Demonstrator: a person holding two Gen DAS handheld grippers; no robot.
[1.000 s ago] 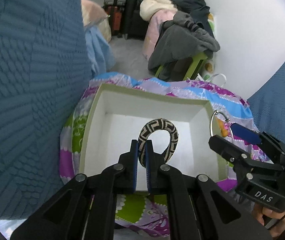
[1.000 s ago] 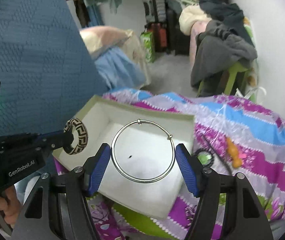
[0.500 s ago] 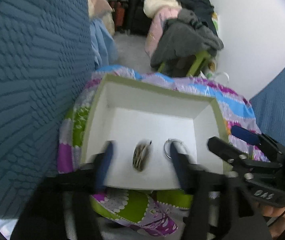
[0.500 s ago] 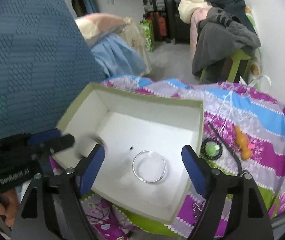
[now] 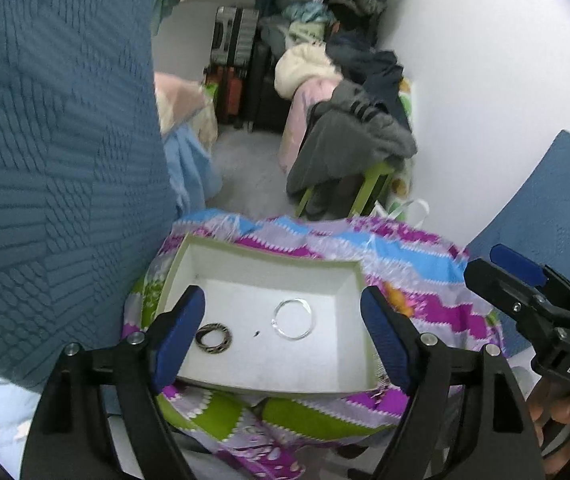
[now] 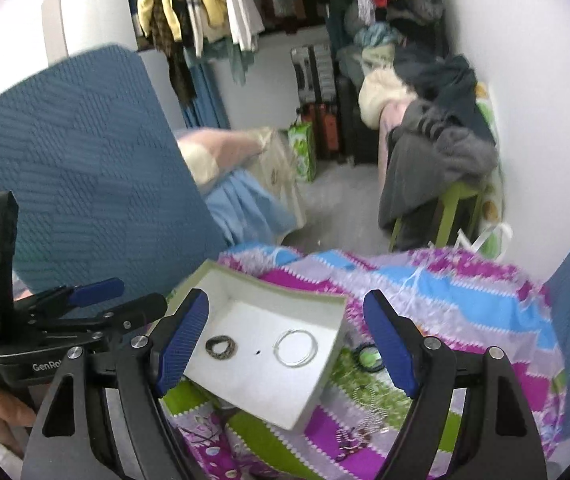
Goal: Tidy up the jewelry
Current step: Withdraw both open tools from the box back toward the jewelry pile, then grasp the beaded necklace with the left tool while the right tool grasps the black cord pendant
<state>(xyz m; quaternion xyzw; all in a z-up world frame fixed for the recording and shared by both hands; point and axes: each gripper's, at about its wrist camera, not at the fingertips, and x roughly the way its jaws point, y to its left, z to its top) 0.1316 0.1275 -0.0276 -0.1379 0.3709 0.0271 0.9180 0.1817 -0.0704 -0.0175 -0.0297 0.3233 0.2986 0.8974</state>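
Observation:
A white box (image 5: 269, 256) with a pale green rim sits on a colourful patterned cloth (image 5: 417, 256). Inside it lie a black-and-cream patterned bangle (image 5: 213, 338) at the left and a thin silver bangle (image 5: 293, 319) to its right. Both show in the right wrist view too: patterned bangle (image 6: 221, 348), silver bangle (image 6: 295, 348), box (image 6: 281, 396). My left gripper (image 5: 283, 336) is open and empty above the box. My right gripper (image 6: 287, 346) is open and empty above it as well.
A black hair tie with a green centre (image 6: 369, 358) and a thin chain (image 6: 359, 424) lie on the cloth right of the box. A blue quilted cushion (image 5: 53, 152) rises at the left. A chair piled with clothes (image 5: 349, 140) stands beyond.
Both grippers opened and let go of their bangles, which now lie flat in the box. Both grippers then rose and pulled back from the box.

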